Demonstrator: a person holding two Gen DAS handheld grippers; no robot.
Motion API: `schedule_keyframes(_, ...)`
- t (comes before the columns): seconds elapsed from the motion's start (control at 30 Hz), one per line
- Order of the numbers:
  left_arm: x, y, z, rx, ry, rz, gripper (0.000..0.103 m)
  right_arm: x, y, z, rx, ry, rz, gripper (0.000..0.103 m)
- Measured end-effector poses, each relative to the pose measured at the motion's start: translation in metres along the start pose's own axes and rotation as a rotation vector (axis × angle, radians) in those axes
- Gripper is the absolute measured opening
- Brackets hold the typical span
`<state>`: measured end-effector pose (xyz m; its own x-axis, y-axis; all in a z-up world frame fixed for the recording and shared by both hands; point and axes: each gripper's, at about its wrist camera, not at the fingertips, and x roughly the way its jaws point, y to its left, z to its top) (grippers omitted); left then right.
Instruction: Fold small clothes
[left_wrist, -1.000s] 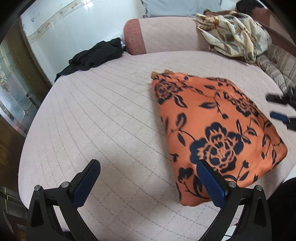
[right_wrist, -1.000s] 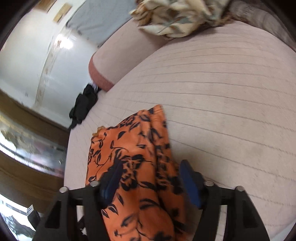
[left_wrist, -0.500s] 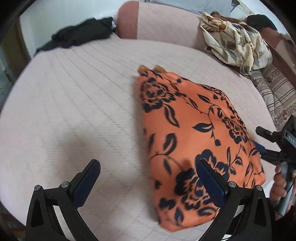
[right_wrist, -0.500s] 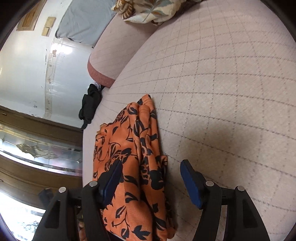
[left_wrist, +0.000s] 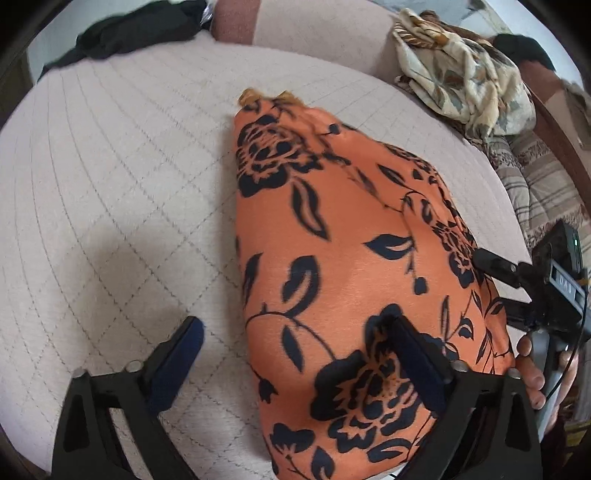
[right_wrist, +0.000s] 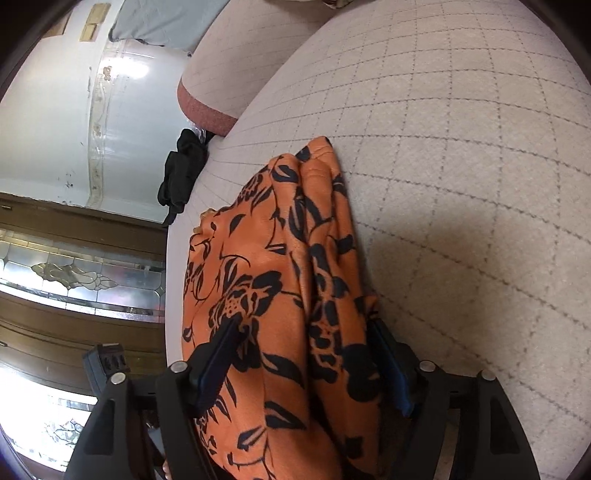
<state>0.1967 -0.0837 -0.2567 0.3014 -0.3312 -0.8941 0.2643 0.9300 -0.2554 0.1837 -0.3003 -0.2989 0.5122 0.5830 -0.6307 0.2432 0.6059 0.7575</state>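
Both tongs are standing open over the orange flowered cloth (left_wrist: 351, 258) lying on the bed (left_wrist: 110, 184): the left tongs (left_wrist: 295, 354) just closing a bit, the right tongs (right_wrist: 303, 354) just widening.

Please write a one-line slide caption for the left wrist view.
Open left tool straddling the near edge of a folded orange floral garment on a quilted bed, right tool alongside.

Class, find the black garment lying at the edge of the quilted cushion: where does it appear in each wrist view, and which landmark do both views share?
Left wrist view: the black garment lies at the top left, at the far edge of the quilted cushion.
Right wrist view: the black garment sits left of centre, at the cushion's edge below the white wall.
Shared landmark: the orange floral cloth.
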Motion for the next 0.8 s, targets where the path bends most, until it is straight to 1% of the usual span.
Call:
schedule_keyframes(0.07, -0.002, -0.014, -0.001, 0.048, -0.016, 0.027, 0.083, 0.004, 0.002, 0.001, -0.003, 0.001, 0.004, 0.075)
schedule_keyframes(0.13, -0.003, -0.026, -0.001, 0.082, -0.029, 0.06, 0.079, 0.007, 0.005, 0.0, -0.01, 0.008, 0.017, 0.075)
schedule_keyframes(0.17, -0.003, -0.031, -0.001, 0.094, -0.035, 0.087, 0.079, 0.007, 0.006, -0.001, -0.012, 0.007, 0.018, 0.075)
schedule_keyframes(0.23, -0.003, -0.036, -0.001, 0.108, -0.041, 0.117, 0.078, 0.009, 0.01, -0.003, -0.027, 0.01, 0.019, 0.075)
schedule_keyframes(0.4, -0.004, -0.044, -0.001, 0.141, -0.059, 0.163, 0.078, 0.014, 0.02, -0.008, -0.078, -0.001, -0.025, 0.073)
schedule_keyframes(0.6, 0.0, -0.046, 0.004, 0.134, -0.059, 0.173, 0.08, 0.015, 0.018, -0.008, -0.076, 0.0, -0.039, 0.073)
schedule_keyframes(0.67, -0.001, -0.045, 0.003, 0.129, -0.06, 0.172, 0.083, 0.015, 0.019, -0.009, -0.083, -0.001, -0.046, 0.073)
schedule_keyframes(0.8, 0.002, -0.039, 0.002, 0.089, -0.05, 0.149, 0.086, 0.017, 0.023, -0.01, -0.098, -0.003, -0.059, 0.072)
